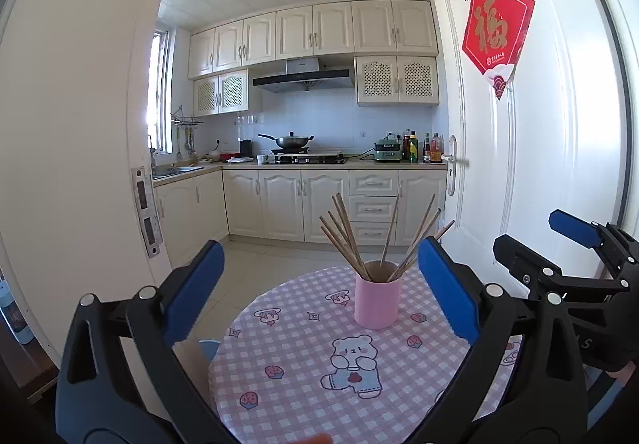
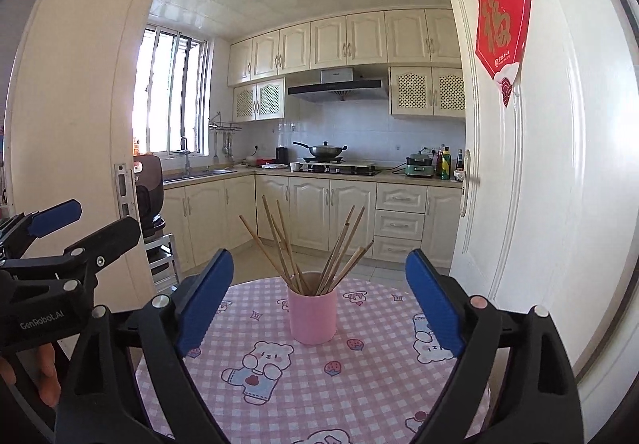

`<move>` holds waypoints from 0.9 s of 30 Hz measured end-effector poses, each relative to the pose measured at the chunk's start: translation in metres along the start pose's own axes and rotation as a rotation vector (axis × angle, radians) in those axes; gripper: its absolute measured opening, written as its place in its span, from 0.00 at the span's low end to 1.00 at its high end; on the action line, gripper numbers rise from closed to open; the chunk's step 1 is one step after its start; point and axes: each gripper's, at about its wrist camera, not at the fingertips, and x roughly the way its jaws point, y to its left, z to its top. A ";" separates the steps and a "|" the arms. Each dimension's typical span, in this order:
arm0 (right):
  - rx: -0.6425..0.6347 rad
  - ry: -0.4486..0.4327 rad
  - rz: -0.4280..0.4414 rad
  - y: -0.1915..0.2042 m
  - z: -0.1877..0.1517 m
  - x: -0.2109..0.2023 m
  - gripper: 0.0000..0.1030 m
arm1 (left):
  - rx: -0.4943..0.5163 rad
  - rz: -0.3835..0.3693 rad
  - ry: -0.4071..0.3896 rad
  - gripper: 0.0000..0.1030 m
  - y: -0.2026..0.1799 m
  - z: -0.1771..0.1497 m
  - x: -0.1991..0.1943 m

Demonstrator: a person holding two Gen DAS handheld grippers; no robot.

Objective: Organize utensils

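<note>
A pink cup (image 1: 377, 304) stands upright on the round table with a pink checked cloth (image 1: 303, 376). Several wooden chopsticks (image 1: 347, 236) stand fanned out in it. My left gripper (image 1: 319, 292) is open and empty, held back from the cup, which sits between its blue pads. My right gripper (image 2: 319, 302) is open and empty too, facing the same cup (image 2: 312, 318) and chopsticks (image 2: 287, 244). Each gripper shows in the other's view: the right one at the right edge (image 1: 559, 244), the left one at the left edge (image 2: 68, 228).
A white door (image 1: 519, 164) with a red paper decoration (image 1: 497, 32) stands open on the right, close to the table. A white door frame (image 1: 80, 124) is on the left. Kitchen cabinets and a stove (image 1: 307, 156) lie beyond the table.
</note>
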 end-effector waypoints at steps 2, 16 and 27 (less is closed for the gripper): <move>0.010 -0.011 0.002 0.000 -0.001 -0.005 0.88 | -0.020 -0.022 0.002 0.94 0.003 -0.001 -0.003; -0.010 -0.066 -0.018 0.006 -0.005 -0.025 0.92 | -0.014 0.006 -0.037 0.94 0.003 -0.007 -0.018; -0.023 -0.076 -0.014 0.012 -0.007 -0.025 0.92 | -0.011 0.030 -0.038 0.94 0.004 -0.008 -0.020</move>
